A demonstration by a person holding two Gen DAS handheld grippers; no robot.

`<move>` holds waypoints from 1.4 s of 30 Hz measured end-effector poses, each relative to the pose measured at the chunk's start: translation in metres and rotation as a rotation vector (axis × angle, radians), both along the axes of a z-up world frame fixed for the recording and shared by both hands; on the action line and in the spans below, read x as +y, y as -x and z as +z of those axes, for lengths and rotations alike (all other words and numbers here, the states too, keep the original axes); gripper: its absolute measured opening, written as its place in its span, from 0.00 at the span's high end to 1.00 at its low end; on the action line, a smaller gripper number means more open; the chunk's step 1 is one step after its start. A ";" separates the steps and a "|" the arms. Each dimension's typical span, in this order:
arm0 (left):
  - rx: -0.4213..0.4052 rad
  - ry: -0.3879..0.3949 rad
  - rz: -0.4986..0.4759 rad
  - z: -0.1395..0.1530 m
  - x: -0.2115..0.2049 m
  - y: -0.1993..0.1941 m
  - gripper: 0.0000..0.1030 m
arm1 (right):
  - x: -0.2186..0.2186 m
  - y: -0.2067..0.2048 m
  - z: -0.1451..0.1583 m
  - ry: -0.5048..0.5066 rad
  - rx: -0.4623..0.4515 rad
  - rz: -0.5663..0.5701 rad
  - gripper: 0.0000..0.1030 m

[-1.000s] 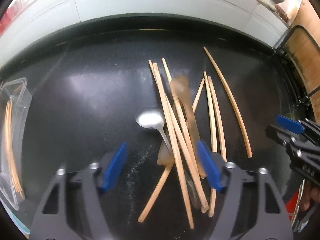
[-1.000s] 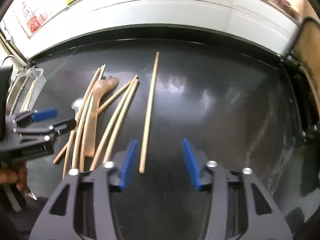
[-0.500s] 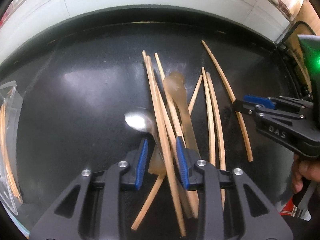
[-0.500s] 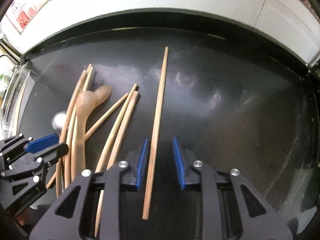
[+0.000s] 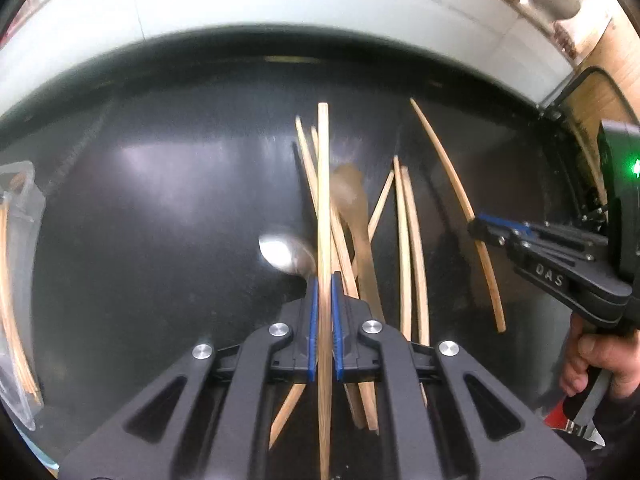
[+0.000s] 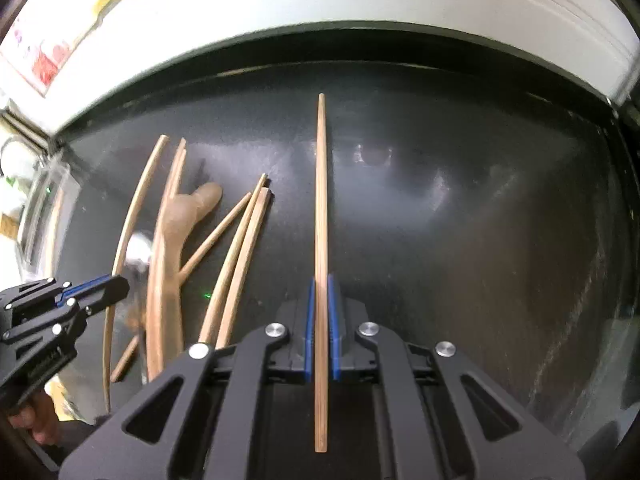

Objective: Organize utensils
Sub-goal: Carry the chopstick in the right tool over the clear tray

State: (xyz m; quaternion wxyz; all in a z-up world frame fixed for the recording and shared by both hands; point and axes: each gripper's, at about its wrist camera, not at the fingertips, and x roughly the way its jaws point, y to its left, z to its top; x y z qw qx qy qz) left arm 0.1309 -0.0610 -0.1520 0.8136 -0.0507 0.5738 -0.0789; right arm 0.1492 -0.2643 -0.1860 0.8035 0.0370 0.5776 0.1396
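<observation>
A: Black, glossy countertop (image 5: 160,220) is the largest item and fills both views, with a pale tiled wall (image 5: 280,8) curving along its 12 o'clock edge.

B: Next in size?

A: Clear plastic bin (image 5: 24,216), at 9 o'clock in the left wrist view, with several chopsticks lying inside. After that, the two black grippers with blue pads.

B: State of the left gripper (image 5: 325,312)?

A: Its jaws are closing, and the blue pads already press on one bamboo chopstick (image 5: 323,208). That stick runs from 6 o'clock straight toward 12 and sits above the pile. A hand (image 6: 32,420) grips its handle at 8 o'clock in the right wrist view.

B: And the right gripper (image 6: 321,320)?

A: Clamped tight on a single chopstick (image 6: 321,200), which lies well apart from the pile and points toward 12 o'clock. In the left wrist view the same gripper comes in at 3 o'clock, with a hand (image 5: 596,364) on its grip and a green light (image 5: 634,168) showing on its body.

B: Loose items?

A: Wooden spoon (image 6: 176,232), long and brown, in the middle of the pile at about 9 o'clock in the right wrist view. Loose chopsticks (image 6: 236,264) lie just beside it, some crossing one another. Metal spoon (image 5: 282,254), smallest, has its shiny bowl just at 9 o'clock of the held stick and is blurred.
</observation>
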 end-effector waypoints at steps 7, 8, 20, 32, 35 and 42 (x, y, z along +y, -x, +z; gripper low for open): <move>-0.046 0.005 0.019 0.033 0.014 0.011 0.94 | -0.021 0.028 0.037 -0.035 -0.031 -0.065 0.93; -0.051 0.002 0.019 0.039 0.017 0.014 0.94 | -0.022 0.032 0.044 -0.041 -0.040 -0.072 0.93; -0.086 -0.081 0.027 0.086 0.050 0.046 0.94 | -0.012 0.094 0.119 -0.069 -0.111 -0.092 0.93; -0.113 -0.059 0.096 0.117 0.122 0.071 0.94 | 0.085 0.116 0.145 -0.146 -0.077 0.027 0.93; -0.120 -0.050 0.141 0.126 0.159 0.078 0.94 | 0.128 0.111 0.152 -0.191 -0.071 0.085 0.93; -0.106 -0.052 0.286 0.130 0.260 0.093 0.94 | 0.245 0.090 0.163 -0.294 -0.039 0.230 0.93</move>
